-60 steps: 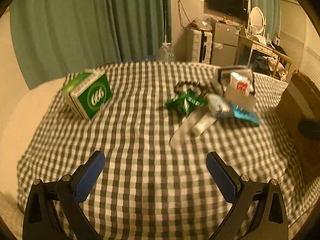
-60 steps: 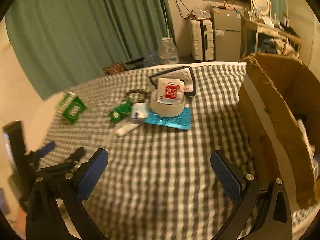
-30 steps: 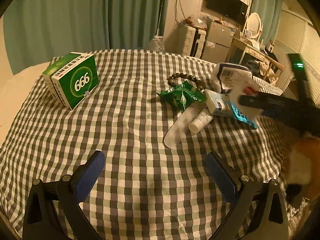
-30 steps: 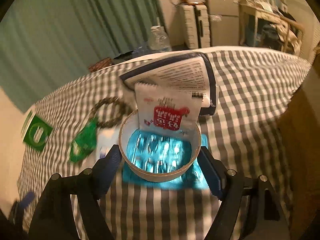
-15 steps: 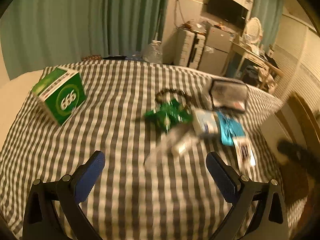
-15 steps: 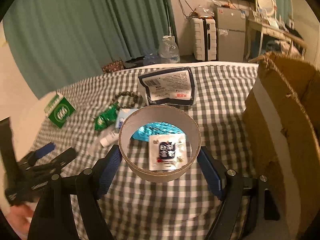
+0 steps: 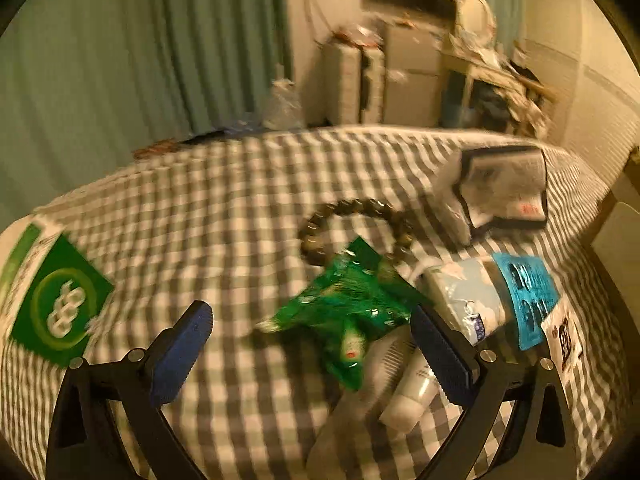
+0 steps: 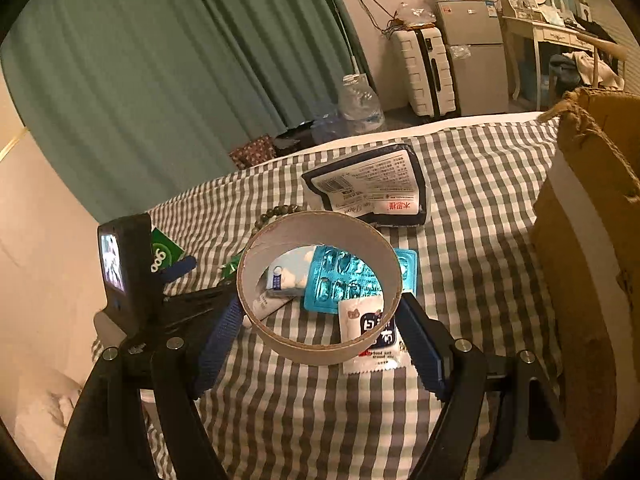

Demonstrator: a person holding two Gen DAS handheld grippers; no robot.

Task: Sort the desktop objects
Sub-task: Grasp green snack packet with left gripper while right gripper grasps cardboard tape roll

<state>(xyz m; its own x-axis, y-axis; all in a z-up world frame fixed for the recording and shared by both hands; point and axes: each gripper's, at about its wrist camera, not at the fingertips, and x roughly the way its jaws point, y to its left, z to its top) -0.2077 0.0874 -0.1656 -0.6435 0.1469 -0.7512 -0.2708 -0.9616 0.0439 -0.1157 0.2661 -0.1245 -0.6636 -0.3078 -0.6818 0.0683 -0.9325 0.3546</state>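
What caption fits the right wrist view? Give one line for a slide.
Right hand-held gripper clamps a cardboard tape ring above the checked tablecloth, cardboard box at right.

We see a matt cardboard tape ring [image 8: 319, 292] with a smooth inner wall. Below it lie a glossy blue foil blister pack [image 8: 344, 280] and a shiny white plastic sachet [image 8: 370, 334]. The gingham cloth [image 8: 472, 216] looks soft and matt. The cardboard box [image 8: 592, 248] has rough torn edges. A crinkled green wrapper [image 7: 348, 312] glints.
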